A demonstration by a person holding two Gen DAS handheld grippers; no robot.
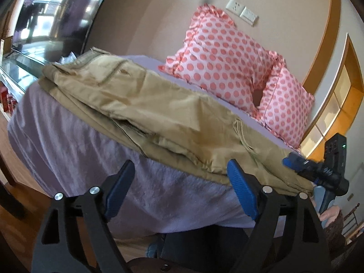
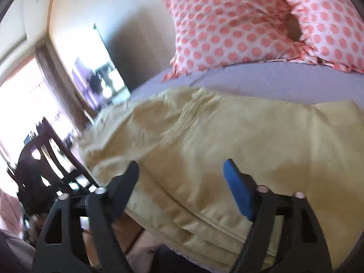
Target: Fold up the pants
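Pants (image 1: 141, 104) lie folded along the bed's (image 1: 68, 136) near edge. My left gripper (image 1: 179, 182) and right gripper (image 2: 182, 177) both gape, holding nothing.

left gripper (image 1: 179, 186) agape, empty | khaki pants (image 1: 145, 113) folded on lavender bed (image 1: 68, 141) | dotted pillows (image 1: 223, 61) behind
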